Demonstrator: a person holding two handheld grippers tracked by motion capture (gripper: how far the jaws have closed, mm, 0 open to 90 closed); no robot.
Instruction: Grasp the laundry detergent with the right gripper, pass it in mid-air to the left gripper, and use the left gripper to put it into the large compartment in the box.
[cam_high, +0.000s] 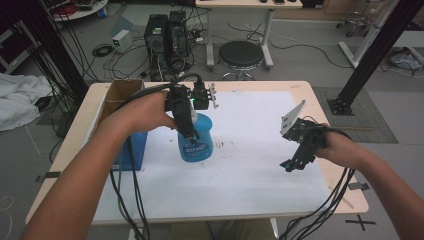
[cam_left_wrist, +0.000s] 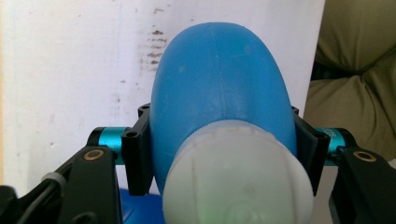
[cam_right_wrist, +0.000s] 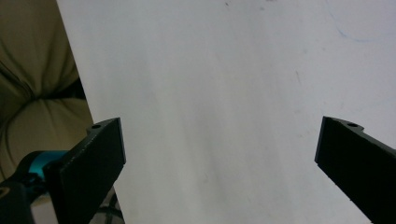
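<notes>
The blue spray bottle (cam_high: 196, 141) stood upright on the white sheet (cam_high: 250, 165) left of the middle of the tabletop (cam_high: 320, 95), the left gripper (cam_high: 186, 122) pinching its upper body. The right gripper (cam_high: 299, 150) hovered well apart, jaws spread and empty.

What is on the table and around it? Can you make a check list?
Surface: white sheet with dark smudges on a wooden table.
Job's things: blue bottle, white cap.
Clutter: cardboard box, blue box.
Grippers: left gripper shut on the bottle's neck; right gripper open, nothing between its jaws.
Cables: black cables trail off the near edge.
Surroundings: stool, computer towers, floor wires.
</notes>
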